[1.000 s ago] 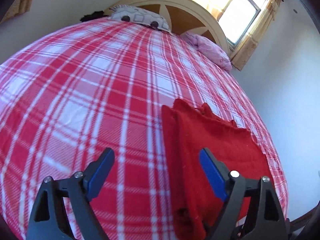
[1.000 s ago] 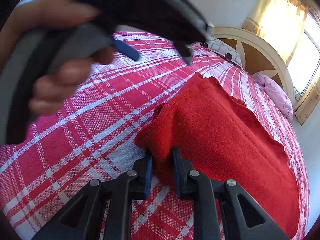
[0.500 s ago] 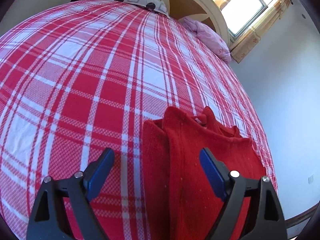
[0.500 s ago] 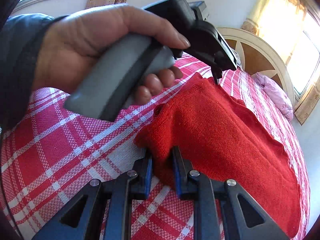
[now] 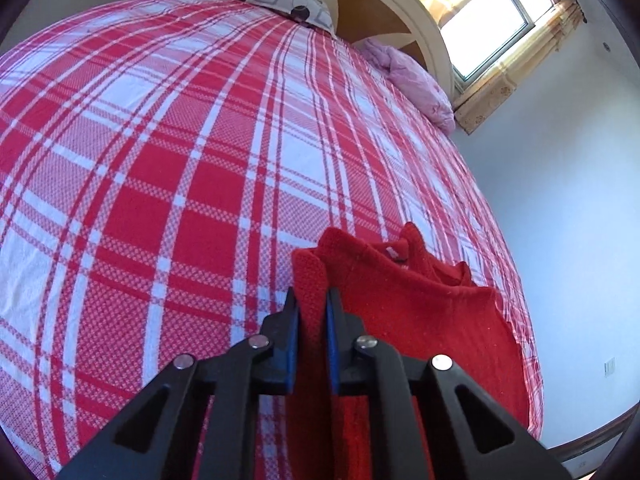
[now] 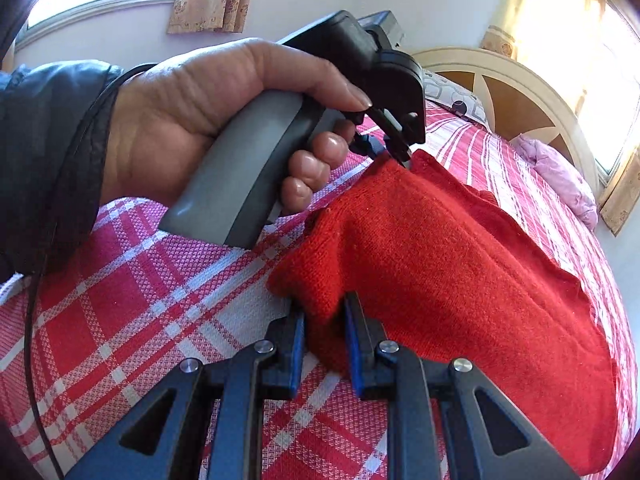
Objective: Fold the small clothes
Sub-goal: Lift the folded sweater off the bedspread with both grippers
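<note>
The red knit garment [image 6: 460, 264] is lying on the plaid bed [image 5: 168, 168], and both near corners are being pinched: the left gripper [image 5: 311, 312] has just been closing its jaws onto one folded edge, the right gripper [image 6: 325, 320] is being held nearly closed on the other. A slip or an uneven lift is being risked, since only thin edges are gripped.
</note>
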### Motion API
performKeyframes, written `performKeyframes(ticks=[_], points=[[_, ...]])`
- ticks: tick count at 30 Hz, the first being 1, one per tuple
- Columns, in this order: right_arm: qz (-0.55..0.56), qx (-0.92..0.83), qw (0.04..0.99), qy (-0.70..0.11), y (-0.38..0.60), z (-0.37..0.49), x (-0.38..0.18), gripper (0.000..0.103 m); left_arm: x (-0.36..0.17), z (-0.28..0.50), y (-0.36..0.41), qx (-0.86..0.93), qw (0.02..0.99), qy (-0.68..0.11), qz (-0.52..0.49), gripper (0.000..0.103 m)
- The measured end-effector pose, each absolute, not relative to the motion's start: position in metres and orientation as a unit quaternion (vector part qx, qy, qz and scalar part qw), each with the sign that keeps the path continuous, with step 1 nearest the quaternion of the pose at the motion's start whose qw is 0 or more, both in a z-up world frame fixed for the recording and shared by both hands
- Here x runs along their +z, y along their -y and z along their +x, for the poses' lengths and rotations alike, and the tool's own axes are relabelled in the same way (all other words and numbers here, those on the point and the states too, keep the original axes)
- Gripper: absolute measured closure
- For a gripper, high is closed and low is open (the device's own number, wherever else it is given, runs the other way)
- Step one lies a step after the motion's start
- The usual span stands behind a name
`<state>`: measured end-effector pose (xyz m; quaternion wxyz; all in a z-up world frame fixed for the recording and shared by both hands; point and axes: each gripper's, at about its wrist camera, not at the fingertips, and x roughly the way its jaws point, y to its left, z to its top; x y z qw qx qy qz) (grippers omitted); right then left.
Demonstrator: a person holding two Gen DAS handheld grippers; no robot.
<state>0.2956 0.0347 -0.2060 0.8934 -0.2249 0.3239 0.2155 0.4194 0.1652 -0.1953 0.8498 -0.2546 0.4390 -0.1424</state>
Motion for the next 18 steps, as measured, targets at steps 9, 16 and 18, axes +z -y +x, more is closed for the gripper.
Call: performKeyframes(ticks=[9, 16, 18], points=[[-0.14, 0.243, 0.907, -0.315, -0.002, 0.301, -0.187, 0.093, -0.173, 0.411, -0.163, -0.136, 0.854, -0.429, -0.263, 0.092], [-0.085, 0.252, 0.916, -0.299, 0.025, 0.3, -0.168, 0.093, -0.161, 0.413, -0.157, -0.142, 0.85, -0.425, -0.277, 0.092], [-0.071, 0.25, 0.919, -0.296, 0.034, 0.3, -0.163, 0.093, -0.154, 0.414, -0.152, -0.147, 0.85, -0.424, -0.277, 0.092]])
